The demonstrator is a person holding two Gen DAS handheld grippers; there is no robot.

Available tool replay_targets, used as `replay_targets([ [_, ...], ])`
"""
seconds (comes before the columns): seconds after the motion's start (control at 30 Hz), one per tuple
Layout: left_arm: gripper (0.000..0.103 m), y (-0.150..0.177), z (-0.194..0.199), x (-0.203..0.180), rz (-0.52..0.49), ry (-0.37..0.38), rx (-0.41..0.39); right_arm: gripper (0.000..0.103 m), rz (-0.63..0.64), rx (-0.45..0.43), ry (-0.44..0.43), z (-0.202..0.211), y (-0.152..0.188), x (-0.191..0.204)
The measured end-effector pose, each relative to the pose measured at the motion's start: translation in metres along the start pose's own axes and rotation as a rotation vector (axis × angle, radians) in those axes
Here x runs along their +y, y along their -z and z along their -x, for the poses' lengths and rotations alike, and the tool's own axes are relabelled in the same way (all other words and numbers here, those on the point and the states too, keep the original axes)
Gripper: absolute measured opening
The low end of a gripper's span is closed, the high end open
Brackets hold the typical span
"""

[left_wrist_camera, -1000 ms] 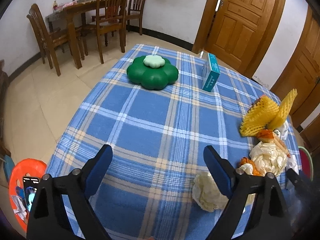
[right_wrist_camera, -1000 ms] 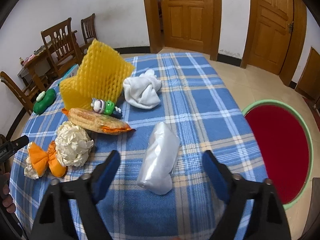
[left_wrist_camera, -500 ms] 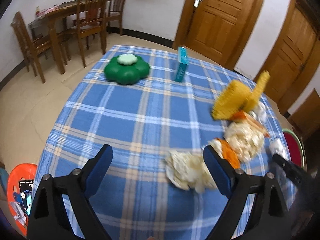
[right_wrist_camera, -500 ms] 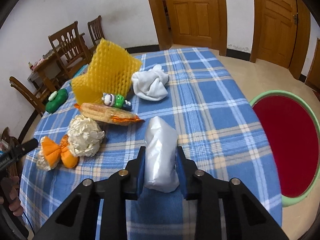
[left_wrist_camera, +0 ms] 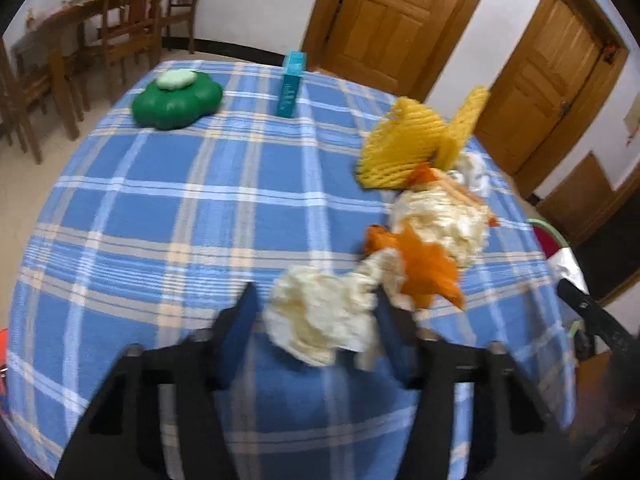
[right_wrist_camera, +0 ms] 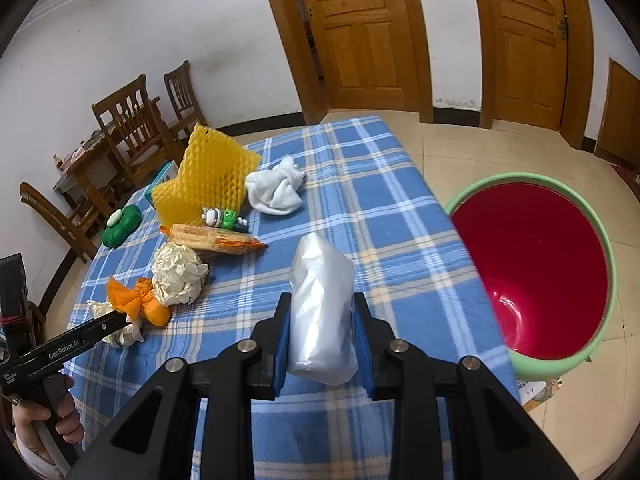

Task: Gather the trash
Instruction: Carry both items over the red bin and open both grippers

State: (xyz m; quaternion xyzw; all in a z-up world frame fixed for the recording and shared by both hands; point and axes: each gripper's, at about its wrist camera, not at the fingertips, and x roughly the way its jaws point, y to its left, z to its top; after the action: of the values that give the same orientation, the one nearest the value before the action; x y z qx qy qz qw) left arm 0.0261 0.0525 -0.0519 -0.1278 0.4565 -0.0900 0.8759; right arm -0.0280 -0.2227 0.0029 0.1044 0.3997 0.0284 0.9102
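Note:
My right gripper (right_wrist_camera: pixel 321 312) is shut on a crumpled silver plastic bag (right_wrist_camera: pixel 322 300) and holds it above the blue plaid table, left of the red bin with a green rim (right_wrist_camera: pixel 532 276). My left gripper (left_wrist_camera: pixel 318 312) has its jaws around a crumpled cream paper wad (left_wrist_camera: pixel 320 320) on the table, closed against its sides. Beside the wad lie an orange wrapper (left_wrist_camera: pixel 424 268), a second cream paper ball (left_wrist_camera: pixel 444 224) and a yellow foam net (left_wrist_camera: pixel 412 148). In the right wrist view the left gripper (right_wrist_camera: pixel 104 324) reaches the wad at the table's left edge.
A green flower-shaped box (left_wrist_camera: pixel 176 98) and a teal carton (left_wrist_camera: pixel 292 88) stand at the far side of the table. A white cloth (right_wrist_camera: pixel 276 192), a small toy (right_wrist_camera: pixel 222 218) and a packet of biscuits (right_wrist_camera: pixel 216 238) lie mid-table. Wooden chairs (right_wrist_camera: pixel 132 128) stand by the wall.
My left gripper has swung right to the cream paper wad and closed from wide open onto it. My right gripper, shut on the silver bag, has lifted it up off the table.

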Motion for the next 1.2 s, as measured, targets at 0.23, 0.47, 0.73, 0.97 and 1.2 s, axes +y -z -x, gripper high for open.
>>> replay_targets([
  [0.23, 0.027, 0.003, 0.024, -0.008, 0.002, 0.045, -0.032, 0.031, -0.019, -0.025, 0.003, 0.014, 0.001, -0.008],
  [0.47, 0.027, -0.006, 0.063, -0.03, -0.05, 0.074, -0.122, 0.031, -0.034, -0.057, 0.011, 0.027, 0.0, -0.016],
  [0.73, 0.027, -0.024, 0.071, -0.069, -0.124, 0.119, -0.15, 0.031, -0.057, -0.091, 0.033, 0.037, -0.001, -0.027],
  [0.97, 0.027, -0.032, 0.05, -0.114, -0.205, 0.152, -0.124, 0.031, -0.102, -0.104, 0.085, 0.043, -0.003, -0.05],
  [1.2, 0.027, -0.037, 0.019, -0.168, -0.295, 0.201, -0.073, 0.031, -0.147, -0.119, 0.16, 0.044, -0.002, -0.079],
])
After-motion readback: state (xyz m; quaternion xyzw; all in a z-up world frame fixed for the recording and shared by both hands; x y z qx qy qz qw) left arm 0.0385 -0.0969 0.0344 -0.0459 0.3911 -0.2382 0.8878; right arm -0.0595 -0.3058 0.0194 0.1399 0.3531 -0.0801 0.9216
